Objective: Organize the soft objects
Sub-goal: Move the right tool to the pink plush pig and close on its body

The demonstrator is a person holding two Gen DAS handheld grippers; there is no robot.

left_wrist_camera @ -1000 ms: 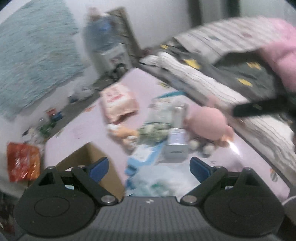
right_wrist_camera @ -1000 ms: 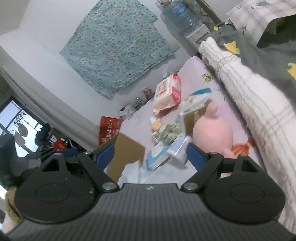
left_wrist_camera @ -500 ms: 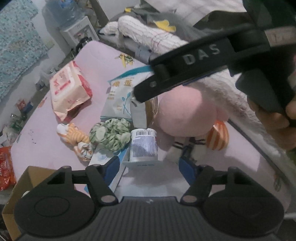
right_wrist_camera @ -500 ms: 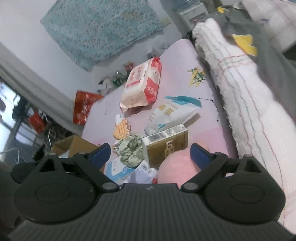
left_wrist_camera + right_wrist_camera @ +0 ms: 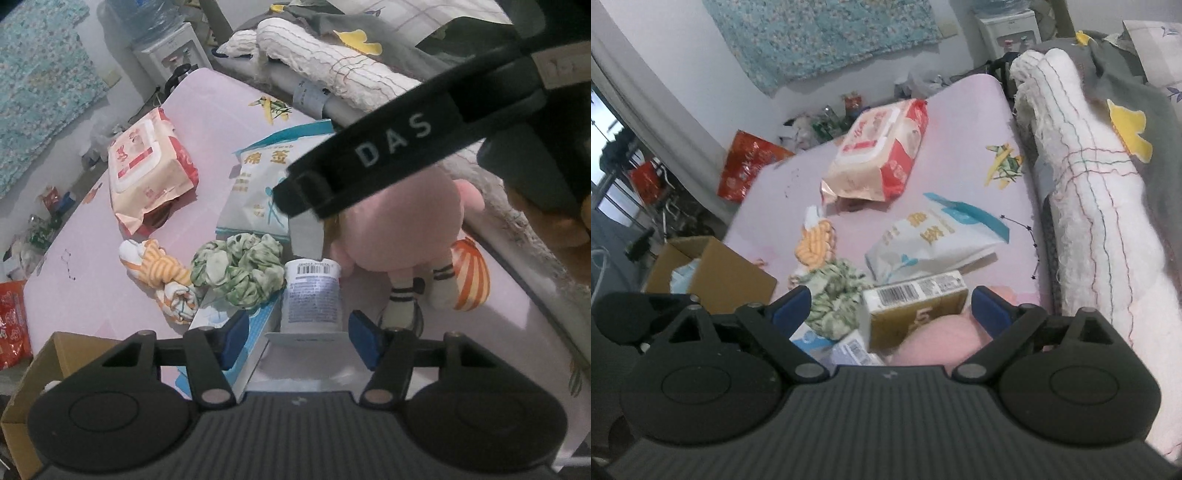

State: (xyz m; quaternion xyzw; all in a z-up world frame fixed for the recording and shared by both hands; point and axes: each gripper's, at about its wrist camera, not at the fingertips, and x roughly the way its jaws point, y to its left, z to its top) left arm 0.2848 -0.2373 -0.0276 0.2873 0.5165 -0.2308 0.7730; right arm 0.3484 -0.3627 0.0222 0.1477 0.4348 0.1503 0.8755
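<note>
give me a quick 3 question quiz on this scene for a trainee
1. True or false: the left gripper is shut on the white tube.
2. Which soft thing lies between the orange striped cloth and the tube?
A. pink plush
B. green scrunchie
C. wipes pack
3. Fill in: the right gripper hovers open over the gold box and the ____ plush.

Key
1. False. Its fingers are apart and nothing is held.
2. B, the green scrunchie.
3. pink
</note>
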